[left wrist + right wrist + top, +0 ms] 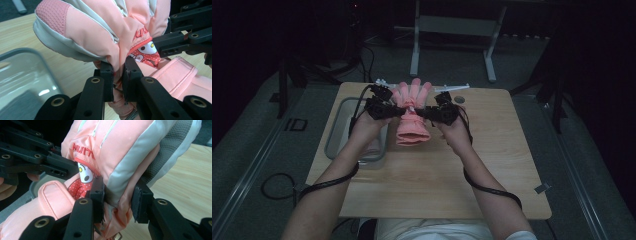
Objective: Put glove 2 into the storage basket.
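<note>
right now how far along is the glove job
Done: the pink glove is gripped at its wrist from both sides, by the left gripper and the right gripper, and held over the table. In hand: holding it between them. Left: probably setting it down, perhaps in the grey tray; I can't tell where.

High view overhead; gripper views close, sharing glove [412,112].

Left tool [117,75] pinching pink glove [100,32]; wooden table [17,32], clear bin [22,72] beside
</note>
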